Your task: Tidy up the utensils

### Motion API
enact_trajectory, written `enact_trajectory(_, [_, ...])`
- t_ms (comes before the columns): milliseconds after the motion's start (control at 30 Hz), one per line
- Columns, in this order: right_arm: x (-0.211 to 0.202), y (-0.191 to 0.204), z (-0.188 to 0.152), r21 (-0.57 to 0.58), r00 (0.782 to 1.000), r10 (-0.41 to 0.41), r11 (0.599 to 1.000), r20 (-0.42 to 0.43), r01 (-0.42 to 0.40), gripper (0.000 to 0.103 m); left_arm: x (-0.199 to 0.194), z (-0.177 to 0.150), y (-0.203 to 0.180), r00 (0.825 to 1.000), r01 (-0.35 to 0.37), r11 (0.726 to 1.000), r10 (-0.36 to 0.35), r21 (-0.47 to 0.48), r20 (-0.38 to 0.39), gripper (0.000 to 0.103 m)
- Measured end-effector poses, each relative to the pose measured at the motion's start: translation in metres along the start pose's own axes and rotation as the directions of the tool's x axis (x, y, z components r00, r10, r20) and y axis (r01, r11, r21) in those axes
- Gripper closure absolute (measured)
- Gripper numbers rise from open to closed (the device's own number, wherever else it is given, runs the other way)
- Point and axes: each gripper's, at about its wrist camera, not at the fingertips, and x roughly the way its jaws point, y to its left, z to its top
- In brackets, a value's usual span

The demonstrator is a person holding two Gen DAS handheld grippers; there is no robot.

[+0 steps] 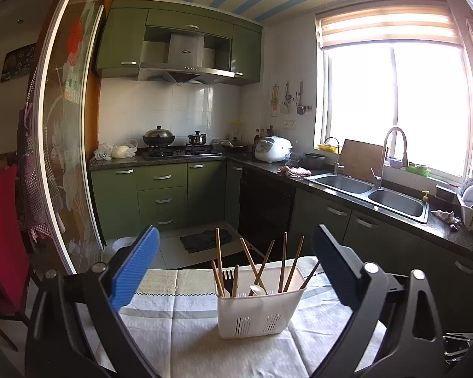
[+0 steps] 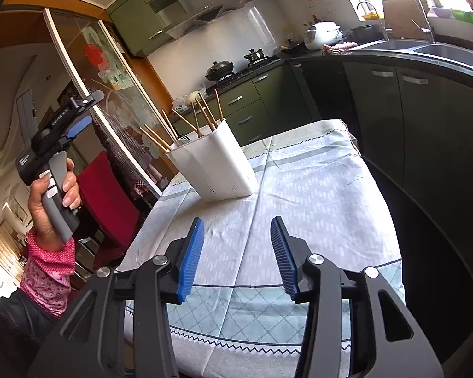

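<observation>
1. While the right gripper (image 2: 236, 236) hangs low over the near end of the table, its blue pads (image 2: 190, 260) stand partly apart with only bare cloth showing between them; nothing is pinched.
2. Under it lies the tablecloth (image 2: 315, 195), pale with grey bands, a diamond pattern and a zigzag edge at the near side.
3. Further along, the left gripper (image 1: 236, 245) is spread wide, its fingers (image 1: 135, 267) framing the holder from behind without touching it and gripping nothing. From the right wrist view it is lifted off to the left of the table, held by a hand (image 2: 52, 198) in a pink patterned sleeve (image 2: 47, 271).
4. Past both tools, the white utensil holder (image 1: 258, 308) stands upright on the cloth toward the far end of the table. Wooden chopsticks (image 1: 219, 252) lean out of it at several angles, with a black fork (image 1: 228, 278) and a white spoon (image 1: 258, 289) tucked lower inside.
5. Beside the table on the left is a red chair (image 2: 105, 195).
6. Beyond are green cabinets (image 1: 160, 189), a stove (image 1: 179, 151) carrying a dark pot, a white rice cooker (image 1: 272, 148), and a double sink (image 1: 372, 190) under a bright window.
</observation>
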Motion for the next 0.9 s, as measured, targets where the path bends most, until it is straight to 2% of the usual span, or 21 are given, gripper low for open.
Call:
enact_trajectory(100, [-0.005, 0.014, -0.001, -0.05, 0.999, -0.049, 0.998, 0.025, 0.05, 0.037, -0.03, -0.006, 0.011, 1.0, -0.013, 1.0, 0.013, -0.022, -0.002, 0.007])
enact_trajectory(167, [-0.009, 0.024, -0.002, -0.077, 0.996, -0.07, 0.994, 0.048, 0.073, 0.015, -0.046, -0.016, 0.018, 0.999, -0.023, 0.999, 0.022, -0.032, -0.03, 0.007])
enact_trajectory(267, [-0.013, 0.041, -0.005, -0.132, 0.993, -0.095, 0.986, 0.077, 0.104, 0.005, -0.066, -0.039, 0.028, 0.996, -0.016, 0.999, 0.011, -0.052, -0.087, 0.007])
enact_trajectory(400, [-0.013, 0.066, -0.013, -0.219, 0.984, -0.145, 0.962, 0.101, 0.164, 0.005, -0.092, -0.072, 0.034, 0.991, -0.04, 0.998, 0.034, -0.048, -0.128, 0.007])
enact_trajectory(600, [-0.024, 0.094, -0.034, -0.259, 0.973, -0.145, 0.947, 0.181, 0.189, 0.005, -0.129, -0.103, 0.022, 0.986, -0.054, 0.999, 0.053, 0.0, -0.16, 0.007])
enact_trajectory(900, [-0.053, 0.124, -0.06, -0.318, 0.945, -0.172, 0.912, 0.278, 0.259, 0.005, -0.174, -0.12, 0.021, 0.993, -0.018, 0.996, 0.007, -0.086, -0.122, 0.007])
